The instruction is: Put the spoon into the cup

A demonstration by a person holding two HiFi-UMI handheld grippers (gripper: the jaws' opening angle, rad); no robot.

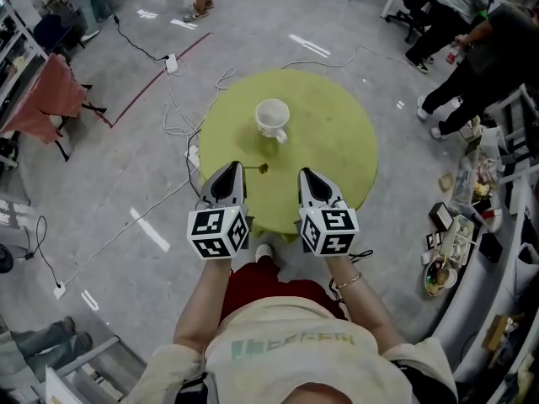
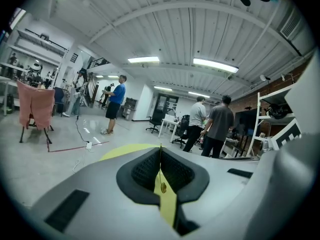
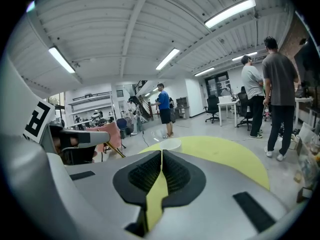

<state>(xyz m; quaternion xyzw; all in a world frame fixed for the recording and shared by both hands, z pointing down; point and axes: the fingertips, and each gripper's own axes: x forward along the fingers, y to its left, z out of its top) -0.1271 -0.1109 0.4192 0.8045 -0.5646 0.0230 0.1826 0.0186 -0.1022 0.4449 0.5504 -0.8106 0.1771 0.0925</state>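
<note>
Head view: left gripper point(image 1: 235, 168) pinches a thin gold metal spoon point(image 1: 261, 168) at six o'clock from the white ceramic cup point(image 1: 272, 118) on the round lime-green table point(image 1: 337, 141). Right gripper point(image 1: 305, 173) is clenched and empty. A white power strip point(image 1: 171, 62) lies on the floor at ten o'clock.

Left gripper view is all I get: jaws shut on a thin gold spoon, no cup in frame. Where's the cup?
Observer: The cup stands upright on the green table, ahead and slightly right of the left gripper.
Operator: Anything in it?
Observer: The head view shows nothing inside it.
Operator: Other side busy?
Observer: No. The right gripper has its jaws together with nothing between them.
</note>
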